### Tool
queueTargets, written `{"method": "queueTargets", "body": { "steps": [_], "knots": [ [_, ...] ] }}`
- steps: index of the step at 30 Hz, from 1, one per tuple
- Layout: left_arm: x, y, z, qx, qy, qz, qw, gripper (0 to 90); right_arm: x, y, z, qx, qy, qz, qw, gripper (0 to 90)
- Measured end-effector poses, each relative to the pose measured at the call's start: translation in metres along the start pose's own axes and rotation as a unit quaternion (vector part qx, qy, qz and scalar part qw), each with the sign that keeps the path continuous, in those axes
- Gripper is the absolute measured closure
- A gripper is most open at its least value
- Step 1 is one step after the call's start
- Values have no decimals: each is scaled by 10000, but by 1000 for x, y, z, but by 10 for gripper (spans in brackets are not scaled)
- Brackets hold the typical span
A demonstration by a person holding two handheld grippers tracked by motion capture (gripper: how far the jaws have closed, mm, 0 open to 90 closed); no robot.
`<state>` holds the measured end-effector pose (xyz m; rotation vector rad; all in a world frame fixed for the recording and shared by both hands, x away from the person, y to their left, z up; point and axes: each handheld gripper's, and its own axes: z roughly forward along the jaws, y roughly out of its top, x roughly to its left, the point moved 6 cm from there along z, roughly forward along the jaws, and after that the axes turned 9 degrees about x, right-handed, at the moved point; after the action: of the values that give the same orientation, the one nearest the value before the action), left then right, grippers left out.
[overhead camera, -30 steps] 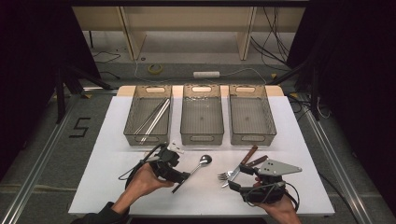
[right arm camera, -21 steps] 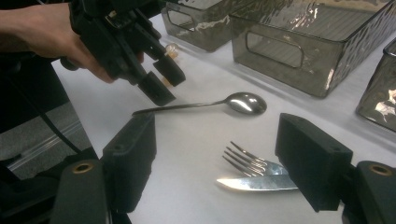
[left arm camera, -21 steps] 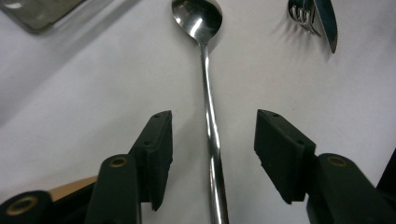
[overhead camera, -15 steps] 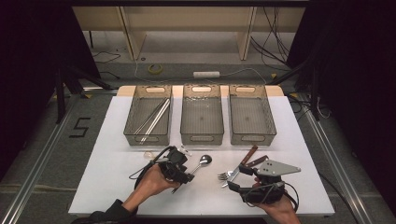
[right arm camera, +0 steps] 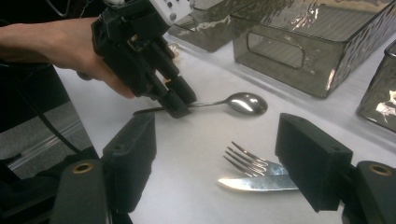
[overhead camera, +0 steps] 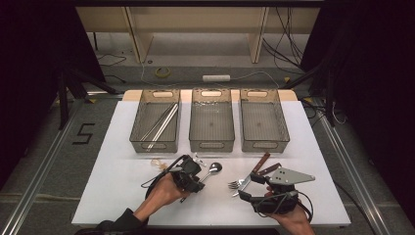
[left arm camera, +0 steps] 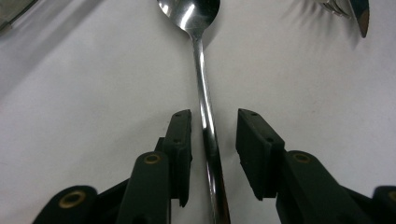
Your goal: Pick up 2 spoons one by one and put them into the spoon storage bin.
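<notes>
A steel spoon (overhead camera: pixel 215 168) lies on the white table (overhead camera: pixel 117 171), bowl toward the trays. My left gripper (overhead camera: pixel 195 183) is lowered over its handle. In the left gripper view the handle of the spoon (left arm camera: pixel 201 70) runs between the jaws of the left gripper (left arm camera: pixel 214 119); they have just been closing, and a thin gap shows on each side. My right gripper (overhead camera: pixel 252 188) rests near the front edge, open and empty. A fork (right arm camera: pixel 247 161) and a knife (right arm camera: pixel 257 183) lie just ahead of the right gripper (right arm camera: pixel 219 135).
Three smoky plastic trays stand in a row behind: the left tray (overhead camera: pixel 137 142) holds long metal sticks, while nothing lies in the middle tray (overhead camera: pixel 211 145) or the right tray (overhead camera: pixel 264 145). A brown-handled knife (overhead camera: pixel 262 161) lies beside the fork (overhead camera: pixel 237 184).
The left gripper has shifted right and down onto the spoon's handle, and its jaws have narrowed around it. The right gripper has stayed put.
</notes>
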<state>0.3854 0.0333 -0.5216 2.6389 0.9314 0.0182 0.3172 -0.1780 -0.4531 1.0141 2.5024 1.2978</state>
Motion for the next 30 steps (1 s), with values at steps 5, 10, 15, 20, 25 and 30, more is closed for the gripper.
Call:
{"method": "queueTargets", "body": {
  "steps": [5, 10, 15, 20, 25, 30],
  "knots": [
    [1, 0, 1, 0, 156, 84, 9998, 722, 0, 0, 0, 8, -3, -2, 10000, 301],
    [2, 0, 1, -26, 236, 97, 9997, 792, 1, 0, 0, 16, -5, 1, 10000, 301],
    [4, 0, 1, -70, 191, 56, 9998, 831, 0, 0, 0, 19, -8, 0, 10000, 301],
    [5, 0, 0, -126, 185, 76, 9997, 842, 1, 0, 0, 27, -11, -2, 10000, 301],
    [7, 0, -5, -293, 160, 8, 9994, 855, 1, 0, 0, 37, -9, -2, 10000, 302],
    [11, 1, -12, -449, 146, -42, 9989, 890, 1, 0, 0, 34, -5, 1, 10000, 302]
  ]
}}
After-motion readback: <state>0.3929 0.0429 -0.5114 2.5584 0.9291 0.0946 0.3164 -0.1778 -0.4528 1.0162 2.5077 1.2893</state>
